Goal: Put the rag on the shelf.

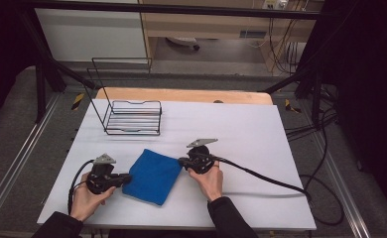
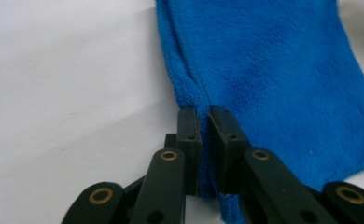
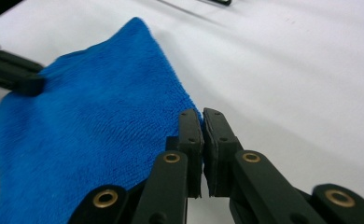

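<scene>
Nearest to us in the high view are two dark sleeves and two hands coming in from the bottom edge, each hand wrapped around a black gripper. We see the left gripper point(image 1: 127, 179) low on the left of the white table point(image 1: 261, 134), its jaws pointing across at the near left edge of a folded blue cloth point(image 1: 153, 176). We see the right gripper point(image 1: 182, 162) on the other side, its jaws at the cloth's far right corner. So the cloth lies flat on the table between the two grippers, toward the near edge and a little left of centre, turned at a slant to the table's sides.

From the left gripper view we look along the jaws of the left gripper point(image 2: 204, 114), and they are pressed together on a ridge of the blue cloth point(image 2: 273, 79), with fabric squeezed between the pads and running on below them. From the right gripper view we find the right gripper point(image 3: 202, 116) clamped on the very edge of the cloth point(image 3: 91, 126), with only a thin sliver of blue between the pads. Farther off at the left of that view we can make out the other gripper's black jaws at the cloth's opposite edge.

Beyond the cloth, toward the far left of the table, a black wire rack point(image 1: 132, 118) stands well apart from both grippers. Cables trail from each gripper, the right one running off over the table's right side.
</scene>
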A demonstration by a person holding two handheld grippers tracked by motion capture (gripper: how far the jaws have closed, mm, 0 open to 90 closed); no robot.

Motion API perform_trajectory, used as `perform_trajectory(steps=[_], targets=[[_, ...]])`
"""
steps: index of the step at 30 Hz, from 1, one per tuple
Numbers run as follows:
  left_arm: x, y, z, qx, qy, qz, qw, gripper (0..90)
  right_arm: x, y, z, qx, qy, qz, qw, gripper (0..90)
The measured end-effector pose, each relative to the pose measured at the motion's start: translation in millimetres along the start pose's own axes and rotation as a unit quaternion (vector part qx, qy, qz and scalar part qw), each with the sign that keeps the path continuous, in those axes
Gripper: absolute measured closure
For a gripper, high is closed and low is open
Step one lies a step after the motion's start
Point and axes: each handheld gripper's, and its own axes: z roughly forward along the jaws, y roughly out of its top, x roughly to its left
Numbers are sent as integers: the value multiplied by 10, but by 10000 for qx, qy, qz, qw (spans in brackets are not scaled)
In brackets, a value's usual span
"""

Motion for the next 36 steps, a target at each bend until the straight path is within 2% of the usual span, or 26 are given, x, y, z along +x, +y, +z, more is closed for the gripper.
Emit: perform_trajectory(steps=[4,8,11,16,19,22,24,26,29,36], targets=[[-129,-14,34,-53,126,14,9999,821,-107,97,70,-6,-32,-309,9995,867],[-215,-38,44,-110,216,-135,9996,817,-159,190,151,-11,-25,-566,9984,866],[-266,-51,47,-141,247,-121,9995,808,-201,257,222,-76,28,-635,9979,865],[-252,-59,58,-171,299,-35,9994,753,-237,254,341,3,-98,-657,9978,833],[-215,-60,31,-281,319,79,9991,683,-183,225,272,-100,-330,-764,9965,706],[-173,-48,-16,-386,287,117,9988,617,-85,183,109,-328,-265,-695,9967,529],[-144,-40,-49,-503,304,194,9981,567,2,98,8,-276,-193,-651,9973,462],[-107,-29,-74,-549,316,229,9977,510,75,-2,-37,-132,-196,-642,9977,438],[-66,-20,-92,-550,325,251,9976,425,184,-168,-86,23,-41,-504,9987,436],[-10,-14,-109,-544,324,243,9977,295,378,-430,-84,192,114,-401,9989,525]])
